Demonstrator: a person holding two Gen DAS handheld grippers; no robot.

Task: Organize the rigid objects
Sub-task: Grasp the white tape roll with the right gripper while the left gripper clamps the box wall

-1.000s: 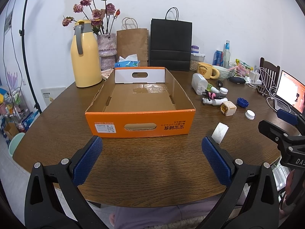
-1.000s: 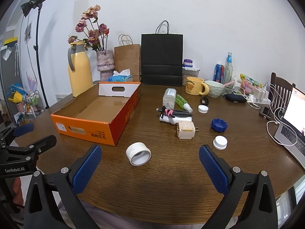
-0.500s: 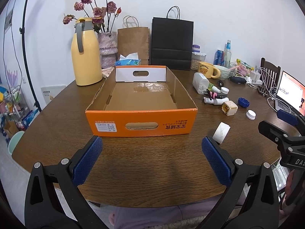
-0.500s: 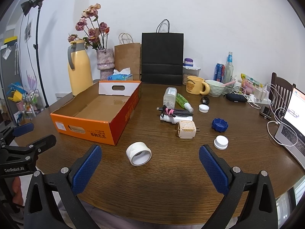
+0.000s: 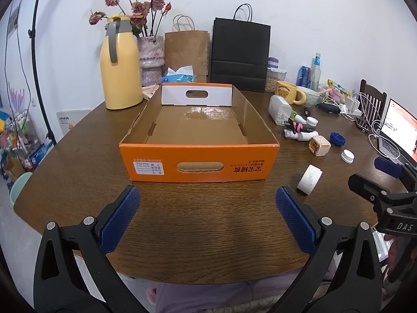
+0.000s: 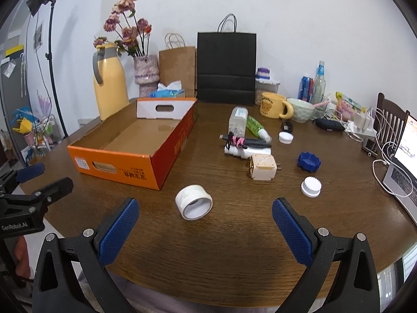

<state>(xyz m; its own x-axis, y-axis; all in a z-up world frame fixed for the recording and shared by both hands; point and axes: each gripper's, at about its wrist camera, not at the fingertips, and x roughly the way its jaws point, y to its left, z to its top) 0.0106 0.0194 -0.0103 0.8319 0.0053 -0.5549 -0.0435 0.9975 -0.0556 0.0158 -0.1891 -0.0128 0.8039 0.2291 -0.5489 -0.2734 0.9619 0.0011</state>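
Observation:
An empty orange cardboard box (image 5: 198, 165) (image 6: 117, 165) sits on the brown table. My left gripper (image 5: 207, 220) is open just in front of its near wall, holding nothing. My right gripper (image 6: 206, 230) is open too, a short way before a white tape roll (image 6: 194, 201) (image 5: 309, 179). Beyond the roll lie a cream plug adapter (image 6: 262, 170), a white cap (image 6: 310, 186), a blue cap (image 6: 308, 161), a bundled black cable on a white piece (image 6: 246, 146), a clear box (image 6: 237, 121) and a green tube (image 6: 256, 127).
At the back stand a yellow jug (image 5: 120, 65), a flower vase (image 5: 151, 60), brown (image 5: 186, 52) and black (image 5: 241, 54) paper bags, a yellow mug (image 6: 273, 105) and a bowl (image 6: 302, 109). A laptop (image 6: 402, 167) and white cables (image 6: 380, 140) crowd the right edge.
Both grippers stay open with only a slight camera drift; the box and loose items have not moved.

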